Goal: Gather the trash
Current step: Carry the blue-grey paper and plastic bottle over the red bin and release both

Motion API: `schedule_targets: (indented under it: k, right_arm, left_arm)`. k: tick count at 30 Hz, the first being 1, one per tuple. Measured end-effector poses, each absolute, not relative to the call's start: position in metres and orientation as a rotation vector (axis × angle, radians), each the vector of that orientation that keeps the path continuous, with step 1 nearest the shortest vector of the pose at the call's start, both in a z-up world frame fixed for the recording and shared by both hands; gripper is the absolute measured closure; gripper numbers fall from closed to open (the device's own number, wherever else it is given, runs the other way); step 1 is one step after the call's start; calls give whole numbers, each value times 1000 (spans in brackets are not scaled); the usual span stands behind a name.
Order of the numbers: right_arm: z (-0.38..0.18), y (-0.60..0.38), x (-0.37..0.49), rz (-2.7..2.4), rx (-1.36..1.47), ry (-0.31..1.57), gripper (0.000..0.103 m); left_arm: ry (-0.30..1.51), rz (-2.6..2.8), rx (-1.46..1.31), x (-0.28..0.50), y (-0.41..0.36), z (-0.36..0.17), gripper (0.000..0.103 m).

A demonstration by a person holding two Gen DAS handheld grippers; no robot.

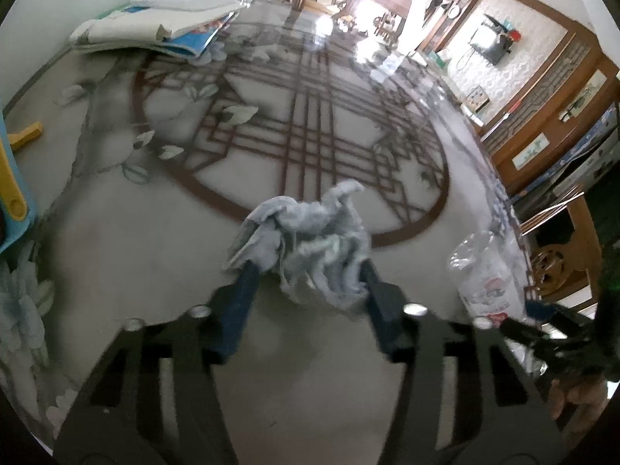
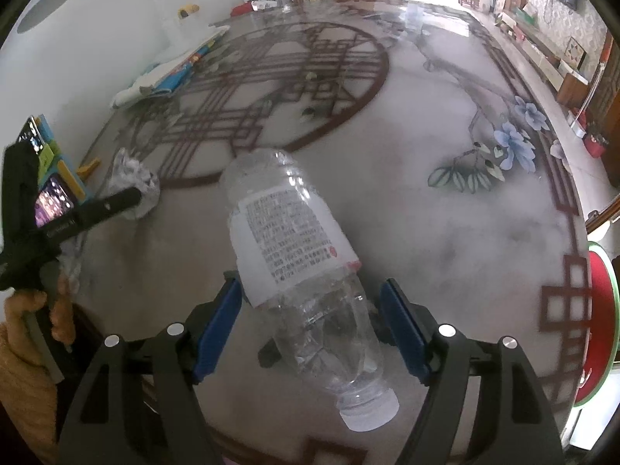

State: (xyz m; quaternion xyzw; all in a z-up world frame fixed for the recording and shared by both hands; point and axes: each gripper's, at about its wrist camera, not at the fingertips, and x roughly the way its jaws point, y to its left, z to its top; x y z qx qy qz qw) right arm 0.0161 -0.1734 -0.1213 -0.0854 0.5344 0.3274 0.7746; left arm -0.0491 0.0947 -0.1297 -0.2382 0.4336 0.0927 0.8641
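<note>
— Grey crumpled tissue (image 1: 306, 248) on the left: is it held?
— Yes, the left gripper (image 1: 308, 271) has its jaws pinching it, just above the patterned tabletop (image 1: 116, 232).
— And right?
— The right gripper (image 2: 310, 298) stands spread around a clear plastic bottle (image 2: 298, 255) lying there, not squeezing.

Round patterned table (image 1: 116, 255); stacked papers (image 1: 162, 27) at far edge by wall; blue-yellow toy (image 1: 15, 193) at left edge.
</note>
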Motion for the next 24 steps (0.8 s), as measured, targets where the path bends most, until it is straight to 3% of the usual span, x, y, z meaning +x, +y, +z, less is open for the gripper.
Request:
schedule_targets:
  k: [2,4,11,24]
  right_arm:
    - [-127,-172,14,711,-193,1159,35]
    - [-131,-172,13,706,-203,1156,45]
    - [-125,-193,9,724,-89,1116,46]
    - [-79,-289,11,639,202,1020,46]
  left_arm:
    - [890,213,-464,-51,93,-126,69]
    - [868,245,-429,-53,91,-120,70]
    - [765,255,-396,-68,66,-92,71]
    - [732,88,-345,-33,-29,-49,71]
